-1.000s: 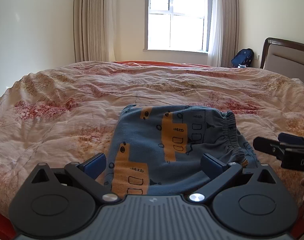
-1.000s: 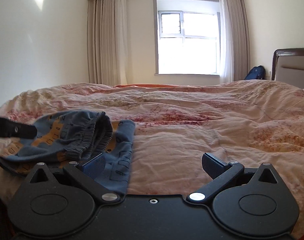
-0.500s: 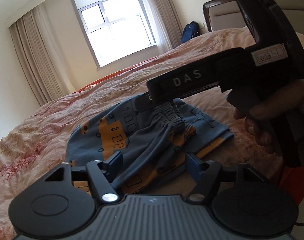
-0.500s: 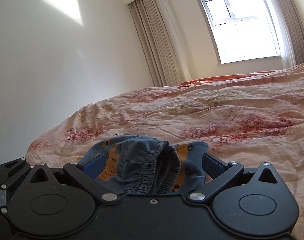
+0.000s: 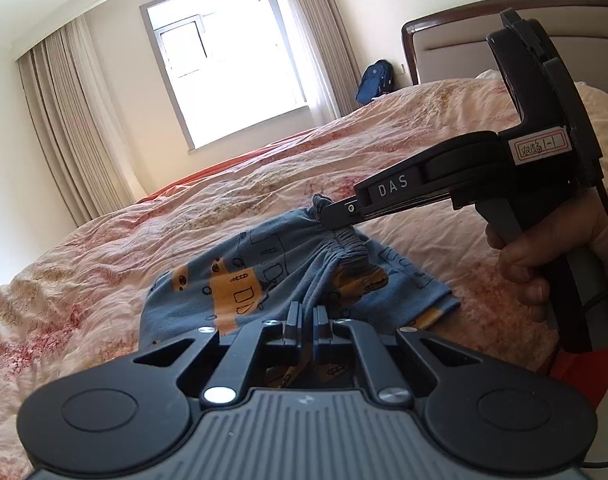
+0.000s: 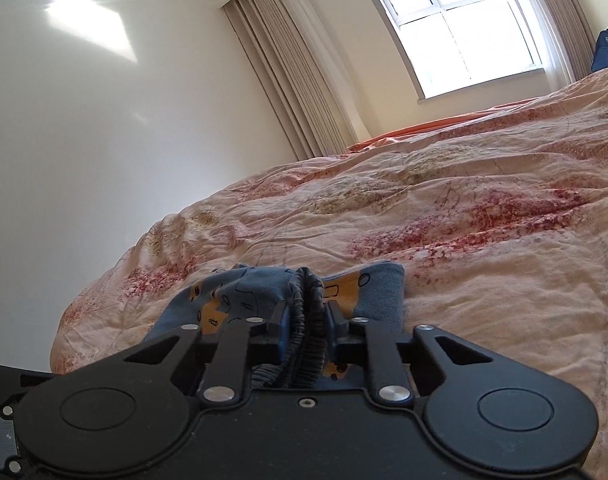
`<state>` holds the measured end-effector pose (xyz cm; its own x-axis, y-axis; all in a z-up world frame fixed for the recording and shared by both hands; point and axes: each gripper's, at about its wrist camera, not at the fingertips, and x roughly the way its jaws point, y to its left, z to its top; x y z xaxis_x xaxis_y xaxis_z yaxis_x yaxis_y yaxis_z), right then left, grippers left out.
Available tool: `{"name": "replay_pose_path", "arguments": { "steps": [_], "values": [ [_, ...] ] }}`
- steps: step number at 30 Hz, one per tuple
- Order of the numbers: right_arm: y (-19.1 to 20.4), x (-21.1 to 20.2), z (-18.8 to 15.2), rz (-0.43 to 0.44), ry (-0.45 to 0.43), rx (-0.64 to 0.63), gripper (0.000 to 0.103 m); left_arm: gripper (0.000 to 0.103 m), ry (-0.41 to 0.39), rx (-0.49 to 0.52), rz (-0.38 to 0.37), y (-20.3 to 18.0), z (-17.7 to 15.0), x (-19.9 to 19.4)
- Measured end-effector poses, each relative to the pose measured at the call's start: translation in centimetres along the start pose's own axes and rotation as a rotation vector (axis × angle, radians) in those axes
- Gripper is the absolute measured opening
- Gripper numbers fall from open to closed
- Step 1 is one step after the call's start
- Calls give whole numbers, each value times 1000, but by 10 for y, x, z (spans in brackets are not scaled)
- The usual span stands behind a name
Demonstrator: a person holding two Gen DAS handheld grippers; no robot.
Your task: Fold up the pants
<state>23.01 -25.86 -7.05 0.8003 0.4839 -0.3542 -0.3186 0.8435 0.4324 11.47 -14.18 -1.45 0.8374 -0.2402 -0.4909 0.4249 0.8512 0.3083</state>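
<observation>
While both grippers work the near edge of the bed, the left gripper (image 5: 307,322) has its jaws drawn fully together on a fold of the blue cartoon-print pants (image 5: 240,276), pinching cloth at the garment's nearest hem. The right gripper (image 6: 305,316) is closing, and its pads already press on the gathered elastic waistband (image 6: 307,304), which stands bunched between them; in the left wrist view its tip (image 5: 335,214) bites the waistband at the far side of the heap, a hand (image 5: 543,256) wrapped round its handle.

So the pants lie crumpled in a low heap on the floral quilt (image 6: 483,220), directly ahead of both tools. Their long axis cannot be read from this bundle. The hold that matters, I judge, is the pair: left nearest on the hem side, right further along on the waistband, so drawing the two apart should stretch the cloth flat.

Beyond, curtains (image 5: 76,128) flank a bright window (image 5: 232,68); a blue backpack (image 5: 375,80) sits by the headboard (image 5: 503,20).
</observation>
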Motion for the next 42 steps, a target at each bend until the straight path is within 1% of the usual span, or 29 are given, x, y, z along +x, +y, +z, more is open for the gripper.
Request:
{"name": "replay_pose_path", "arguments": {
  "steps": [3, 6, 8, 11, 12, 14, 15, 16, 17, 18, 20, 21, 22, 23, 24, 25, 26, 28, 31, 33, 37, 40, 42],
  "values": [
    [2, -11, 5, -15, -29, -3, 10, 4, 1, -5, -38, -1, 1, 1],
    [1, -19, 8, -35, -42, -5, 10, 4, 37, -7, -72, -4, -3, 8],
    [1, -17, 6, -63, -26, -18, 10, 4, 50, -32, -102, -3, -8, 12],
    [-4, -12, -2, -105, 10, -17, 10, 5, 51, -79, -127, 5, -11, 13],
    [-5, -10, -6, -112, 14, -16, 11, 7, 48, -90, -136, 8, -11, 12],
    [-5, -9, -9, -121, 14, -16, 12, 14, 29, -130, -157, 16, -11, 7],
    [-4, -9, -10, -126, 13, -21, 13, 33, 24, -152, -166, 20, -11, 5],
    [-2, -9, -11, -136, 12, -30, 15, 58, 19, -188, -172, 26, -10, 1],
    [0, -9, -11, -149, 10, -45, 20, 65, 8, -226, -168, 32, -10, -2],
    [2, -10, -11, -158, 8, -59, 21, 68, 0, -259, -162, 38, -9, -4],
    [4, -12, -10, -170, 2, -74, 28, 68, 6, -308, -147, 48, -8, -6],
    [6, -14, -10, -176, -1, -79, 30, 73, 10, -336, -125, 54, -8, -6],
    [7, -15, -10, -186, -2, -84, 38, 84, 12, -360, -96, 60, -9, -6],
    [8, -16, -10, -201, -4, -89, 54, 91, 11, -382, -60, 65, -10, -6],
    [9, -17, -11, -215, -7, -91, 65, 100, 8, -411, -10, 73, -11, -5],
    [10, -19, -11, -232, -14, -91, 84, 102, 5, -437, 35, 79, -12, -3],
    [11, -21, -12, -243, -21, -91, 95, 102, 9, -465, 82, 86, -13, -2],
    [16, -25, -12, -265, -37, -102, 102, 102, 39, -521, 150, 100, -13, 6],
    [25, -22, -12, -302, -37, -134, 102, 102, 109, -573, 205, 115, -16, 24],
    [32, -18, -13, -326, -33, -149, 102, 102, 144, -592, 219, 122, -20, 32],
    [45, -5, -20, -347, 14, -199, 102, 102, 186, -598, 217, 123, -37, 39],
    [49, 1, -31, -420, 65, -274, 103, 102, 199, -612, 186, 119, -48, 38],
    [46, -3, -37, -424, 71, -299, 103, 102, 194, -628, 168, 120, -53, 37]
  ]
}}
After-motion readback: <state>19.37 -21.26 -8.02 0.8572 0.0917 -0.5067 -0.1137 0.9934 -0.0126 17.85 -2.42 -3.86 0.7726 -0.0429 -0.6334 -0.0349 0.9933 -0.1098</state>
